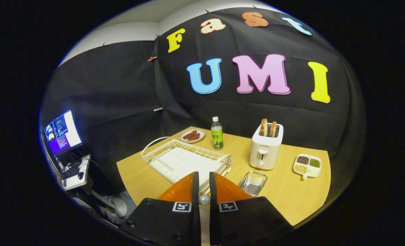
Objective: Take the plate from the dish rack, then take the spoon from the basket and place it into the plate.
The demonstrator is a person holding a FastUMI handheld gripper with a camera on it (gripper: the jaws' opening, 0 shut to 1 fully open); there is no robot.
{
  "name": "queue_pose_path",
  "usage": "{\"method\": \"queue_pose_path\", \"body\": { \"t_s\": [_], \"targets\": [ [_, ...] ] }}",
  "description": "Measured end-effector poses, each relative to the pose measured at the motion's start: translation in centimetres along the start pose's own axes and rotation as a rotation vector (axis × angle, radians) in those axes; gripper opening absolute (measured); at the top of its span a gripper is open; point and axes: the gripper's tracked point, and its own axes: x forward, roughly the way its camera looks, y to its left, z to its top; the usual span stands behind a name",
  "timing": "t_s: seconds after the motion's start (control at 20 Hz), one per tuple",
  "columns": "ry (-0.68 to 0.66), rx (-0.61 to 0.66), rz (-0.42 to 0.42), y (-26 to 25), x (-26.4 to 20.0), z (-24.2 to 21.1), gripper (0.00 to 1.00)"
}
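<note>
Plate-wise, the white dish rack sits on the worktop just ahead of the tool, but its white wires make a plate hard to pick out; I cannot tell if one stands there. The tool's orange fingers are drawn narrow, holding nothing. To do this well, spread them before descending toward the rack and approach a rim edge-on. Beyond the right finger lies a small metal basket; perhaps a spoon lies inside.
</note>
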Motion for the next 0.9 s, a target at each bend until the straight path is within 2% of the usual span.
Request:
{"method": "queue_pose_path", "body": {
  "t_s": [0.3, 0.45, 0.7, 0.9],
  "targets": [
    [0.095, 0.007, 0.084, 2.3, 0.6, -6.2, 0.14],
    [0.084, -0.030, 0.106, 3.3, 1.7, -7.0, 0.14],
    [0.124, -0.129, 0.101, 3.3, 3.0, -10.2, 0.14],
    [0.163, -0.122, 0.104, 3.2, 2.3, -12.0, 0.16]
  ]
}}
